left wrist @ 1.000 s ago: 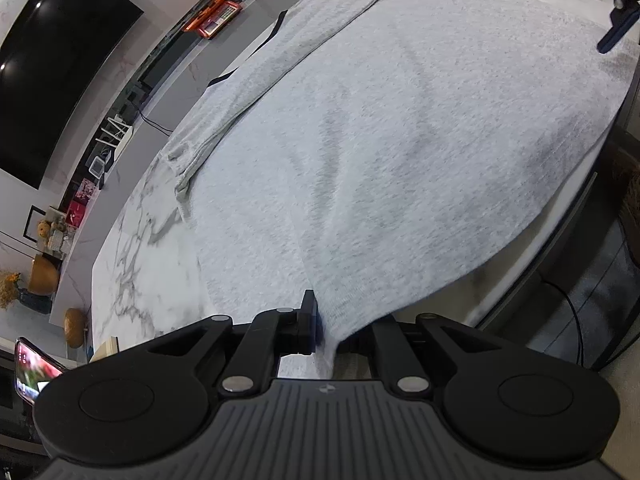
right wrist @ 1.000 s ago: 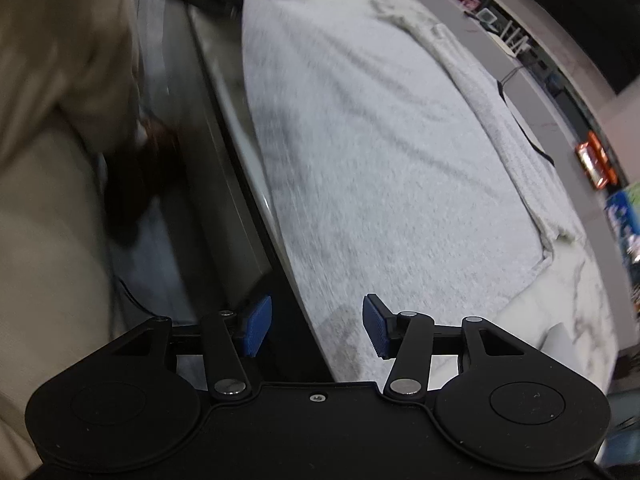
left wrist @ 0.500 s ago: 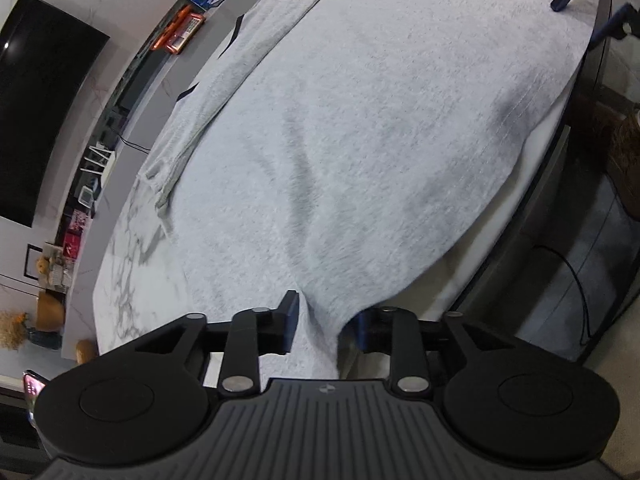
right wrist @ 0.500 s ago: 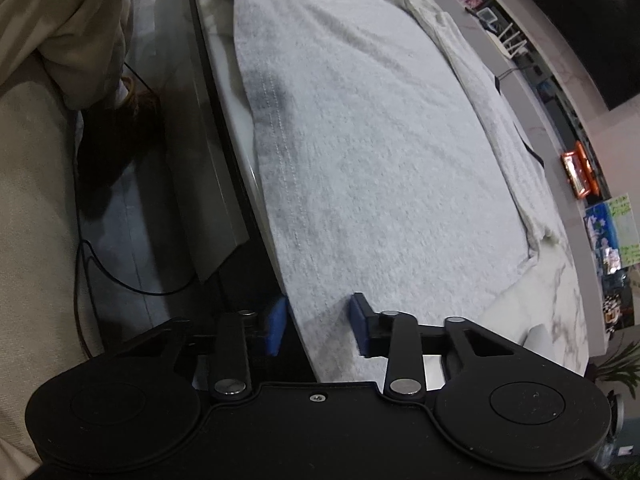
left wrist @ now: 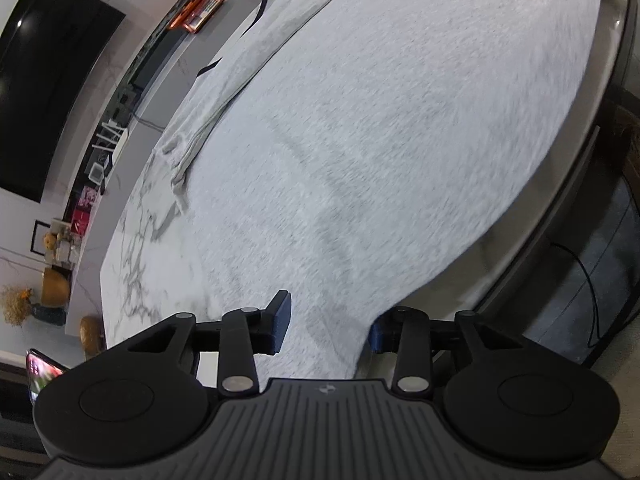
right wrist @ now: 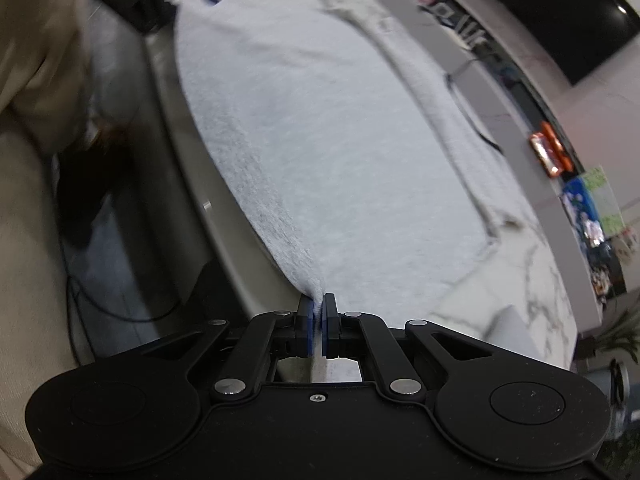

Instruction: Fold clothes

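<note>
Left wrist view, table (left wrist: 148, 248): marble top, bare on the left; serves as the flat folding surface.
Sleeve (left wrist: 224, 92): long, laid along the shirt's far edge, probably tucked in so that the body folds as a plain rectangle.
Shirt (left wrist: 400, 140): grey, spread flat across most of the table, near hem running along the table's near edge.
Left gripper (left wrist: 328, 326): fingers stand apart, one hem corner passing between them. No pinch shows; whether the pads press the cloth cannot be told.
Right wrist view, person: beige sleeve (right wrist: 36, 40) at the left edge, close to the table.
Right gripper (right wrist: 319, 320): jaws have just been closing. The pads are now nearly together and pinch the other hem corner, so the cloth rises to a peak at the tips.
Why so held: one gripper at each hem corner, likely so the hem can be lifted evenly and carried over toward the far end.
Hidden, left view: the left gripper's right-hand pad is mostly behind the draped cloth; the collar end is cut off at the top.
Hidden, right view: heavy blur; a dark shape with a blue finger at the top left is probably the left gripper, its opening unreadable there.
</note>
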Tool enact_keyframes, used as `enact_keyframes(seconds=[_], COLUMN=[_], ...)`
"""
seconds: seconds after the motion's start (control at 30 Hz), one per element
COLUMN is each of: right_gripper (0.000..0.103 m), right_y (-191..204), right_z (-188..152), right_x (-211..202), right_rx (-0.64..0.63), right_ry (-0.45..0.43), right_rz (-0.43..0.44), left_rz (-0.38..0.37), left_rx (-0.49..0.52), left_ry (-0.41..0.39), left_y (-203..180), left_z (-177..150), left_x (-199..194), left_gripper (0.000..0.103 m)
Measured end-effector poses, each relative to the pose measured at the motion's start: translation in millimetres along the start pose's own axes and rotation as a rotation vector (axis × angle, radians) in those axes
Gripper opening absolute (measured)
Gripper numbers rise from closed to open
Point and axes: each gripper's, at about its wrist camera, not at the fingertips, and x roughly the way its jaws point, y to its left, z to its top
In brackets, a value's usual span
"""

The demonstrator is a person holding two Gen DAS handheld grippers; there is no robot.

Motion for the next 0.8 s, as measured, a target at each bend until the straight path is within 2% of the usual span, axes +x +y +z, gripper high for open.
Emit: enact_keyframes(seconds=[0.07, 0.37, 0.5, 0.63, 0.8], right_gripper=[0.002, 0.002, 0.002, 0.002, 0.002], right_y=[-7, -10, -16, -28, -54], right_z=[0, 5, 13, 20, 34], right_x=[-6, -30, -56, -80, -92], right_rx=[0.015, 0.012, 0.021, 0.025, 0.041], right_ry=[-0.003, -0.019, -0.038, -0.053, -0.074], right_rz=[-0.016, -0.041, -0.047, -0.065, -0.104], left_rz=[-0.02, 0.007, 0.016, 0.032, 0.081], left_rx=[-0.016, -0.042, -0.016, 0.057, 0.082], left_ry=[-0.012, -0.123, -0.15, -0.175, -0.207], left_y=[3, 22, 27, 30, 49], left_z=[0, -11, -14, -11, 10], left_x=[-3, -54, -77, -103, -105], left_gripper=[0.006, 0.005, 0.005, 0.005, 0.005])
